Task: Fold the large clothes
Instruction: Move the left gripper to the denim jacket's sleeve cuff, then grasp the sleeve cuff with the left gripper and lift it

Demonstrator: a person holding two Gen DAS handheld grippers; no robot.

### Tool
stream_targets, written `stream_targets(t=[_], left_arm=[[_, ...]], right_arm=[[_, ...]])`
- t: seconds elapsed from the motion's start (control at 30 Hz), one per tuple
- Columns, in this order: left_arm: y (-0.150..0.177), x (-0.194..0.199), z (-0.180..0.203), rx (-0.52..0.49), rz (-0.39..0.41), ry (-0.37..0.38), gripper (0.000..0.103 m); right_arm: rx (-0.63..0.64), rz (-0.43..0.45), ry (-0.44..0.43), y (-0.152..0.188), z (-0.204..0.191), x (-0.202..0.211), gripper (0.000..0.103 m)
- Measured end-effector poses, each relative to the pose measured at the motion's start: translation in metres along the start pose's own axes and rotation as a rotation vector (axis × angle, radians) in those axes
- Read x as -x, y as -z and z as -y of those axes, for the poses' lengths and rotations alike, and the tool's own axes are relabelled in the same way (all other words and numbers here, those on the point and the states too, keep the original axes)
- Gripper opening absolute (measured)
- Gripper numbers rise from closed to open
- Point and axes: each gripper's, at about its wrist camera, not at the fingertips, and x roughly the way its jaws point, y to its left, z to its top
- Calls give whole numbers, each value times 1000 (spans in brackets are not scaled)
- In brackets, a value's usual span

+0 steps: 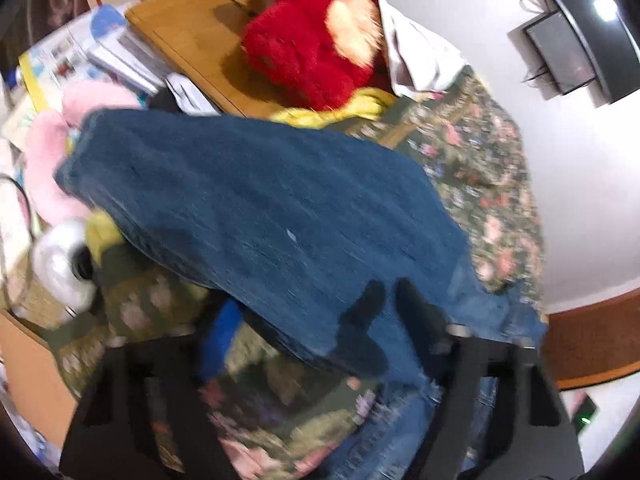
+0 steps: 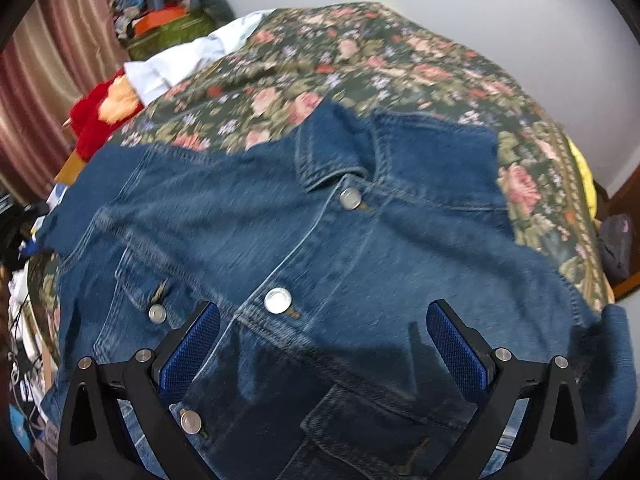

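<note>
Jacket (image 2: 320,240) on bedspread (image 2: 400,68) | right jaws wide, empty — above it | left jaws half-shut astride its denim — grip unclear

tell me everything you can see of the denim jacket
The denim jacket is mid-blue, front up, spread on the floral bedspread. Collar folded down, silver buttons down the fastened placket, a flapped chest pocket with its own button. One sleeve lies stretched out flat. The open right gripper hangs above its front.

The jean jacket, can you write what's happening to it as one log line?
item: denim jacket, front up on floral bedspread | left gripper: fingers over a sleeve, grip unclear | right gripper: open above the front | fold: not begun
</note>
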Motion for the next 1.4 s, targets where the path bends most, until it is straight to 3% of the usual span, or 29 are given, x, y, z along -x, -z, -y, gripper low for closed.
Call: stream_targets(t=[0.03,0.17,0.3,0.5,0.63,0.77,0.87,1.0,1.1,1.17,1.4], left_arm=[[-4,-2,2,-10,15,-44,47],[-11,5,16,-82,89,-136,17],[-4,32,64,-272,224,-222,13],[44,80,170,-612,400,-187,11],[78,67,215,-745,356,-139,11],[125,24,236,-845,225,-142,11],[145,-13,232,-834,60,-140,12],[152,-49,203,-695,-140,-131,21],[148,-44,180,-602,-192,-110,38],[137,-25,165,-539,-189,-50,52],[86,49,106,-352,-11,68,76]], right_arm=[[-4,-1,-10,0,0,1,103],[-33,9,-37,2,6,9,103],[-61,31,-52,4,15,26,103],[-62,87,-29,11,28,60,103],[-60,128,-18,17,39,85,103],[-52,161,-3,27,48,106,103],[-41,177,14,36,55,119,103],[-31,183,28,48,64,128,103],[-28,174,33,54,70,127,103],[-37,161,32,56,73,123,103],[-103,117,-39,52,74,106,103]])
